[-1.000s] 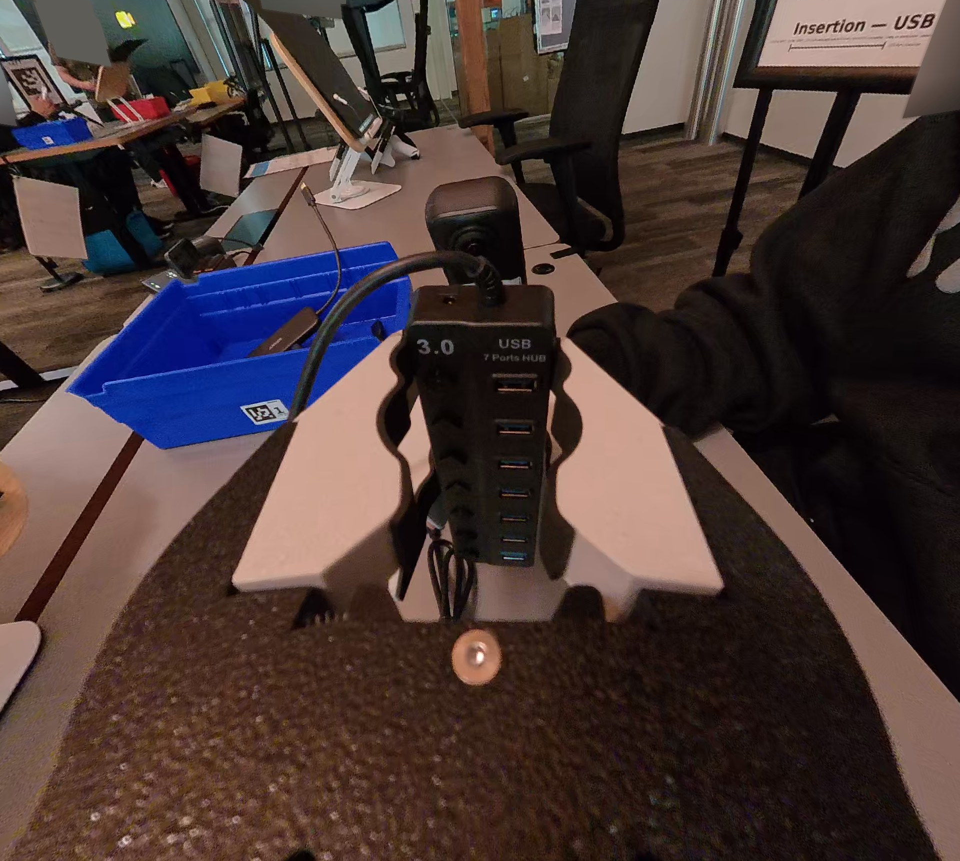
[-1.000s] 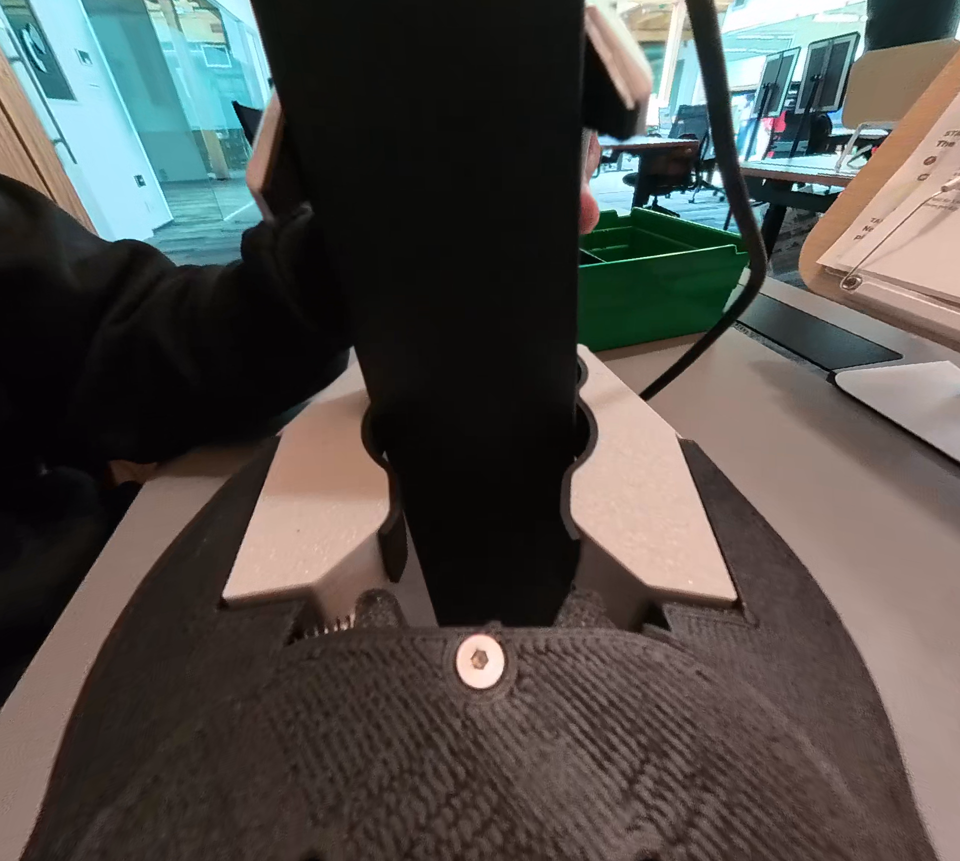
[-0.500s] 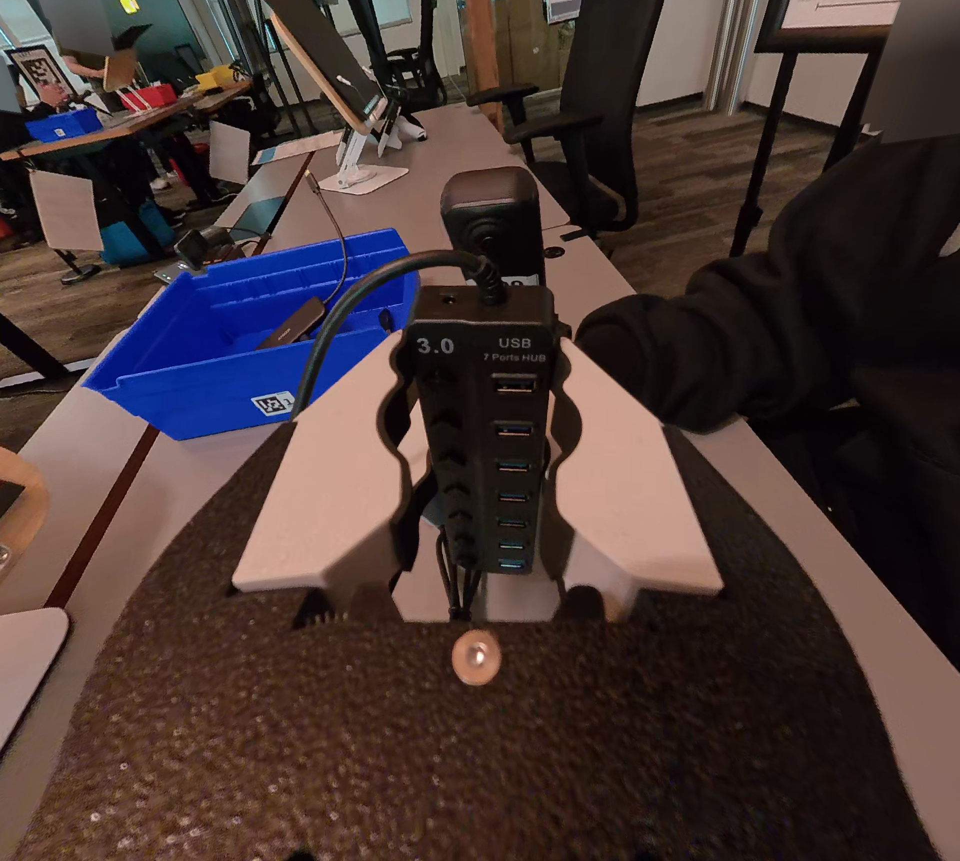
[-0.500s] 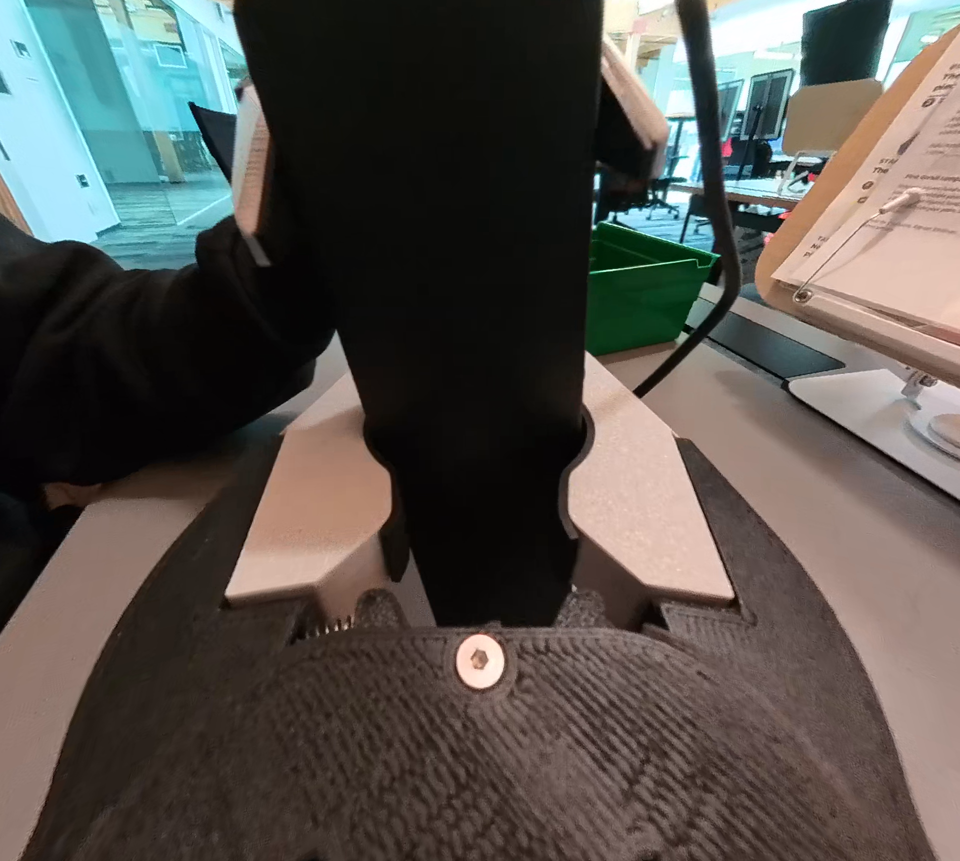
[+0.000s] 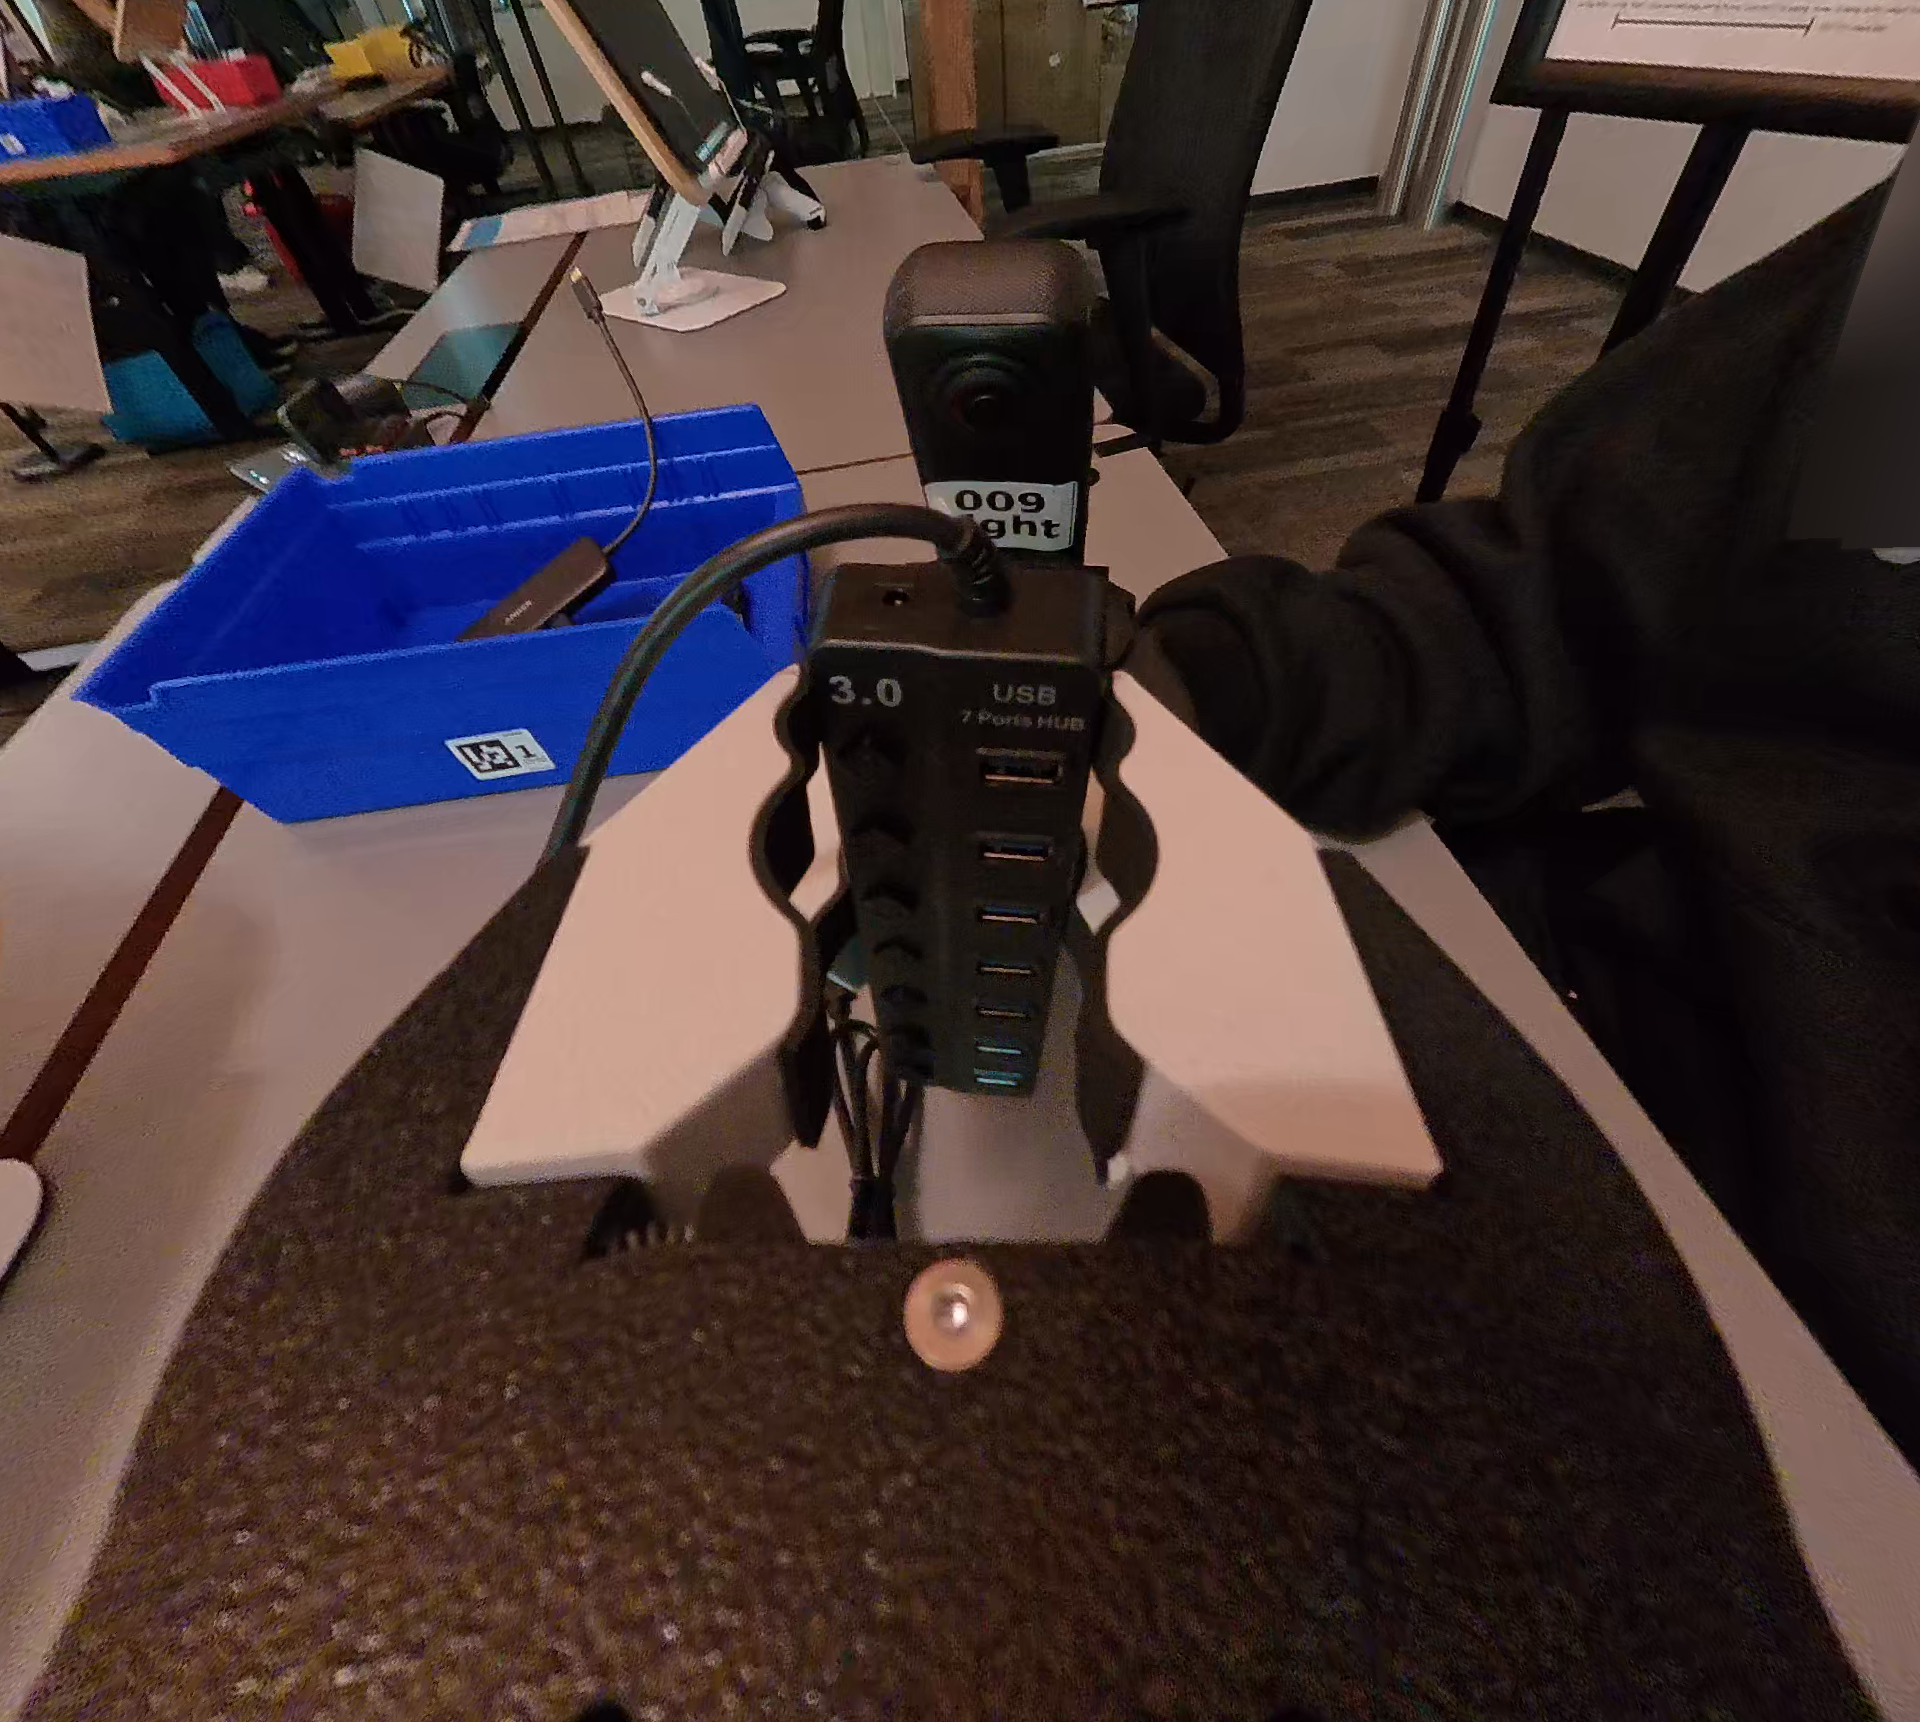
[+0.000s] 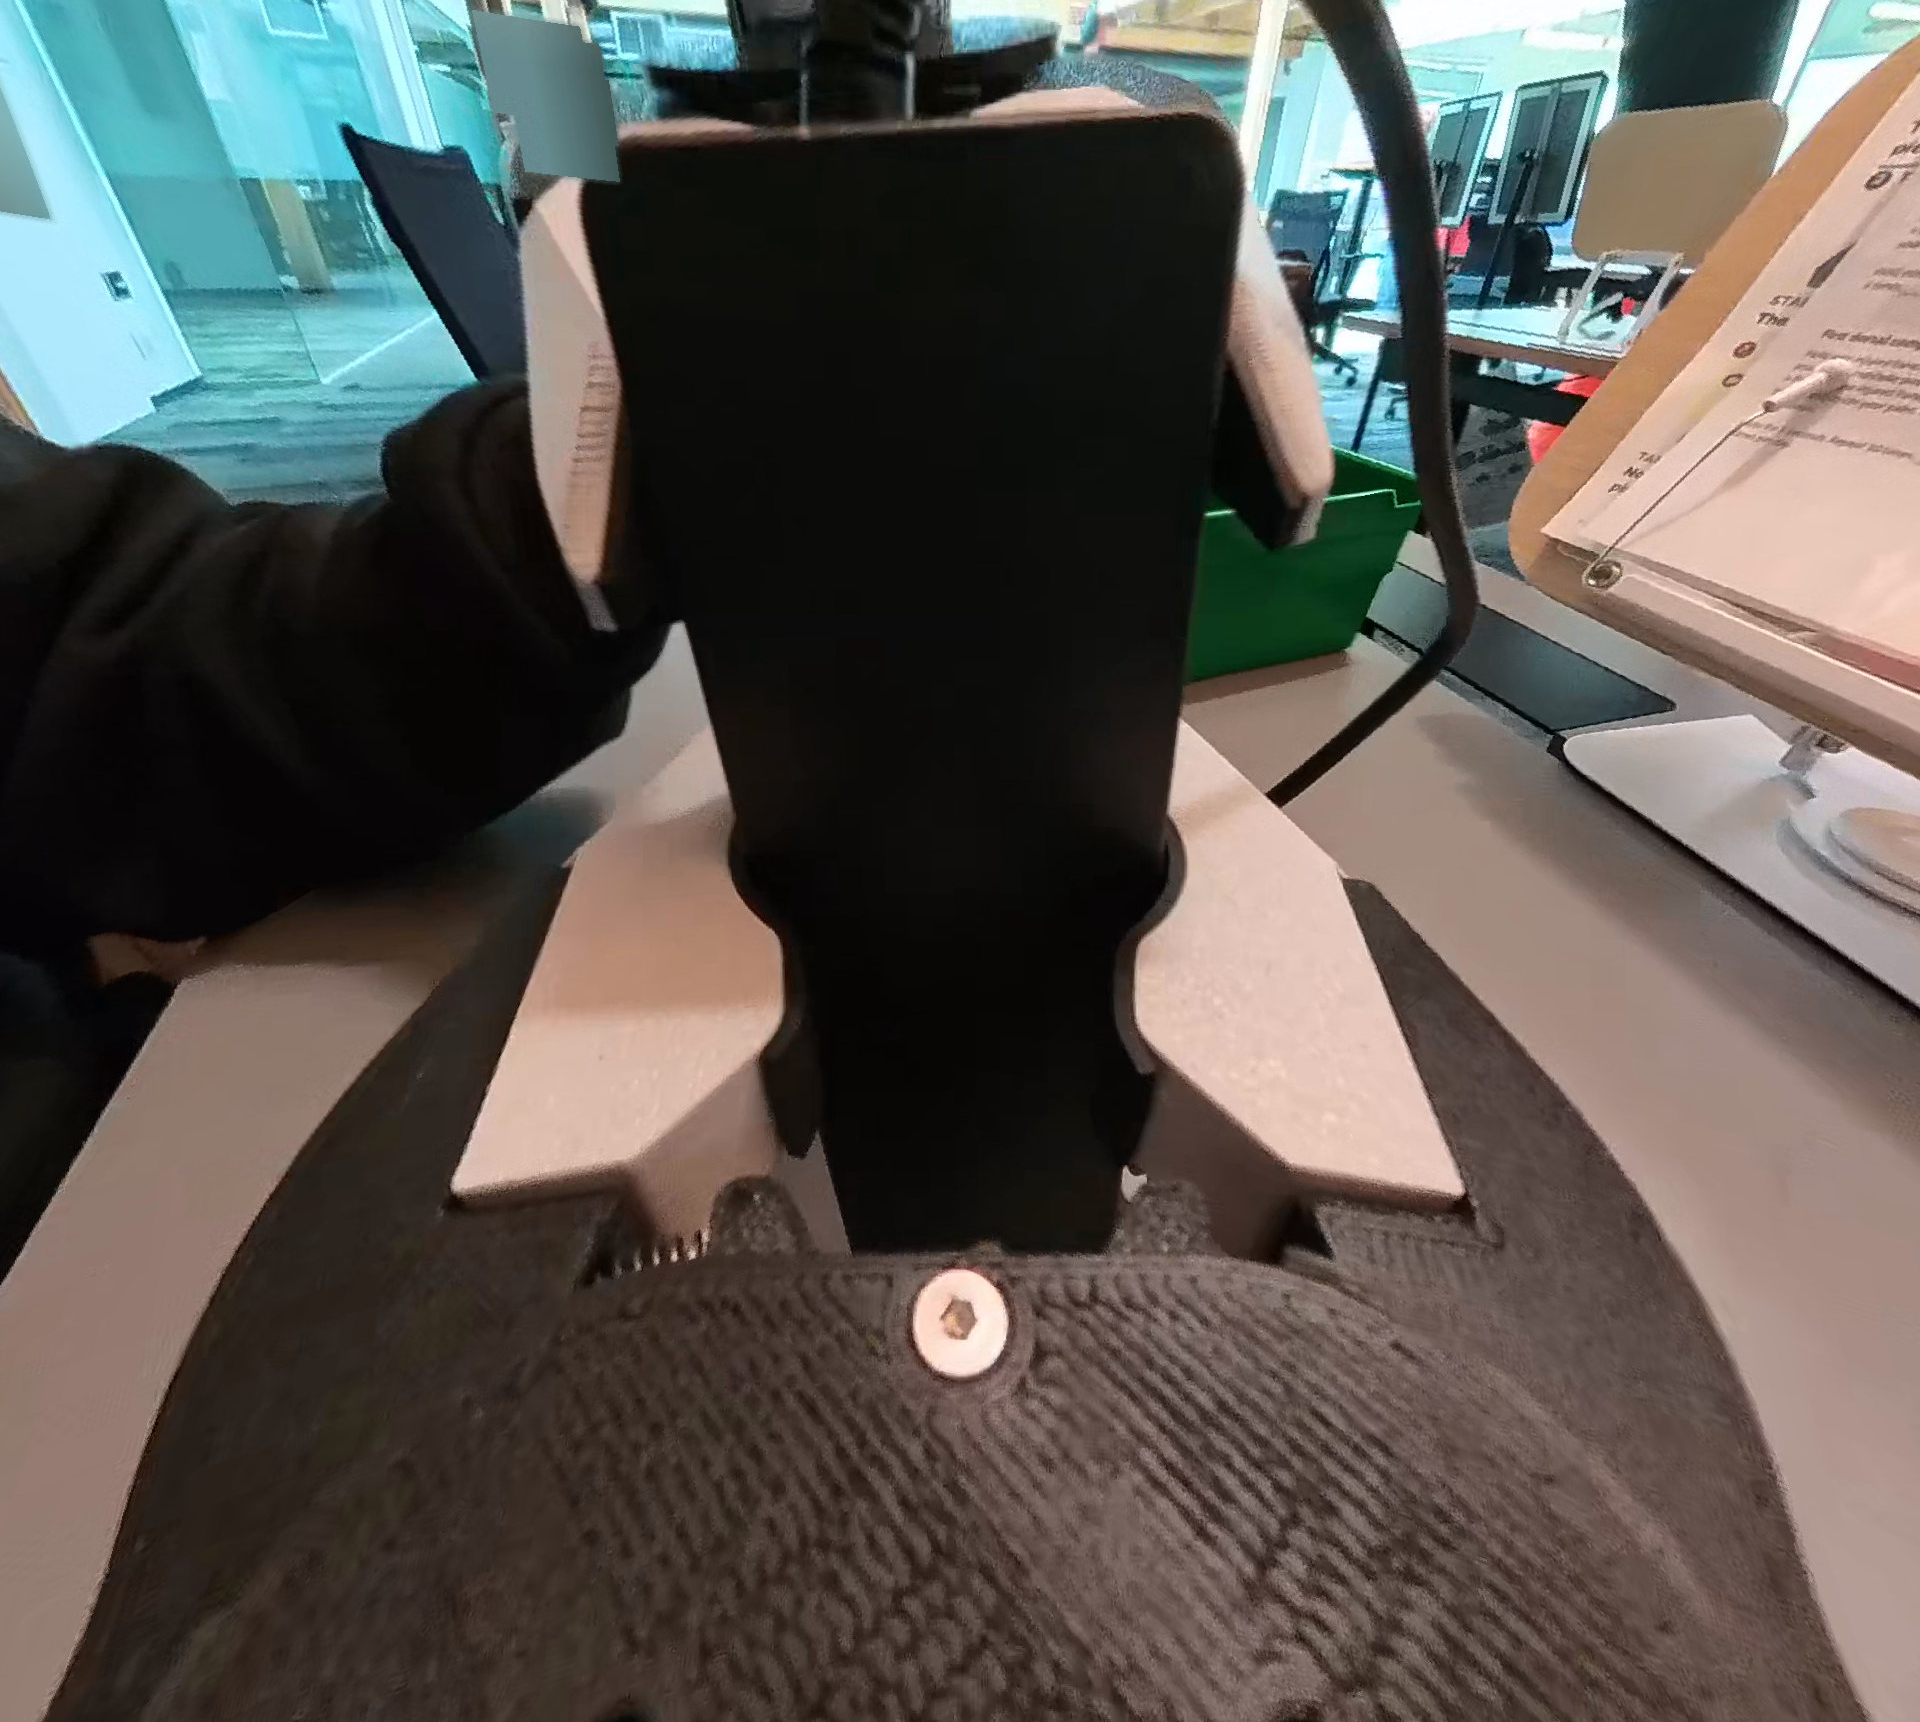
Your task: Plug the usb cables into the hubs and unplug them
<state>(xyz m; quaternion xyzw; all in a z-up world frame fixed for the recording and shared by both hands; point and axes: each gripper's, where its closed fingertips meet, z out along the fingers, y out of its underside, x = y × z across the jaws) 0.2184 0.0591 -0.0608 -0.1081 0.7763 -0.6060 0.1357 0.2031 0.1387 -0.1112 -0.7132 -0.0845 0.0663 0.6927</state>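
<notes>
I hold the black USB hub (image 5: 951, 851) upright above the grey table (image 5: 312, 924), and both of my tools are clamped on it from opposite sides. My left gripper (image 5: 951, 903) has its pale fingers (image 5: 665, 966) pressed against the hub's two long edges, with the port face turned toward that camera: a column of ports runs down the right half and a row of round buttons down the left. My right gripper (image 6: 961, 966) pinches the same hub (image 6: 925, 529) from behind, so that view shows only its plain black back filling the gap between the fingers (image 6: 1288, 1007). The hub's thick black cable (image 5: 665, 664) leaves its top end, arches over and drops toward the table's near edge; in the right wrist view it loops high and falls to the tabletop on the right (image 6: 1403, 218). A blue bin (image 5: 416, 633) sits toward the table's left edge in the left wrist view, with a slim dark adapter (image 5: 535, 597) lying inside it. A green bin (image 6: 1288, 571) stands farther back on the table in the right wrist view, beside a tilted clipboard stand (image 6: 1714, 446). My dark sleeve (image 5: 1455, 685) reaches in from the right.
</notes>
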